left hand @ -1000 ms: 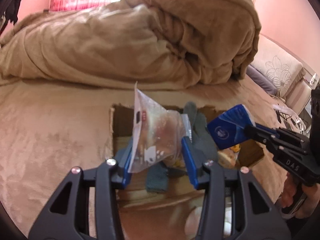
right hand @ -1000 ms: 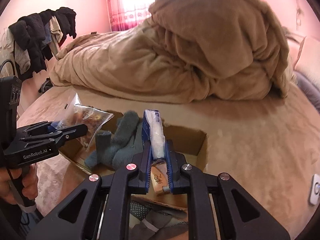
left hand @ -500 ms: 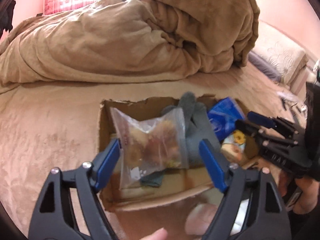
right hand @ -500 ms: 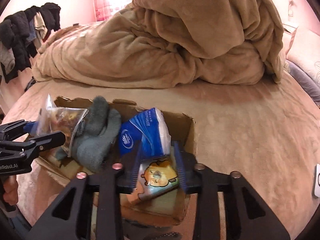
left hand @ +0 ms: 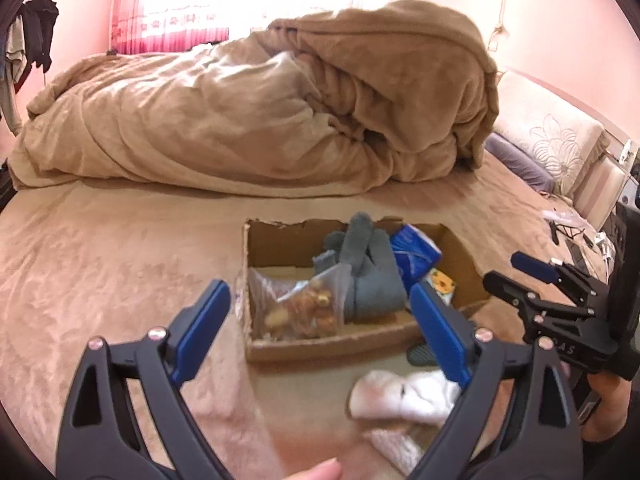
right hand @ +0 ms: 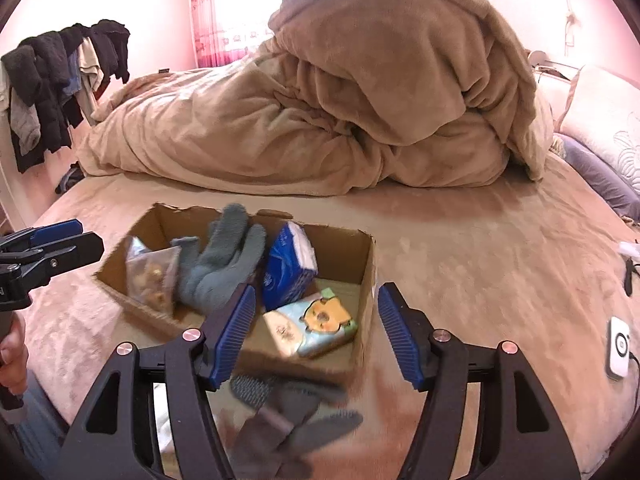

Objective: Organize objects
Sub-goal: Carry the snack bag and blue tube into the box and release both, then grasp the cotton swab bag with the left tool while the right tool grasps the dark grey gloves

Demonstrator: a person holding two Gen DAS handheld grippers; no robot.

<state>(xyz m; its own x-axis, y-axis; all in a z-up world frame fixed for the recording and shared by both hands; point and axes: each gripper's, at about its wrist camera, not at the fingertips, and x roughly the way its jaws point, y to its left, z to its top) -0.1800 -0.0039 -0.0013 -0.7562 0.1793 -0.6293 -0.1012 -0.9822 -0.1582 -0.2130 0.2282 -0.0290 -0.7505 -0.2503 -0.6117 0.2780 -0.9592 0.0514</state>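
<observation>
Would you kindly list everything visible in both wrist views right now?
cardboard box: one, brown, on the bed
snack bag: one, clear, box's left end
gloves: grey pair, box's middle
tissue pack: one, blue, right of the gloves
cartoon packet: one, pale, box's right end
white socks: outside, near the box
dark socks: grey, outside, near the box
duvet: one, tan, heaped behind
hanging clothes: dark, far left
left gripper: open, empty
right gripper: open, empty

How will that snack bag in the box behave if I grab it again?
The snack bag is thin clear plastic, so probably crinkly and slippery. It slumps against the box wall, likely floppy. Its loose contents probably shift.
</observation>
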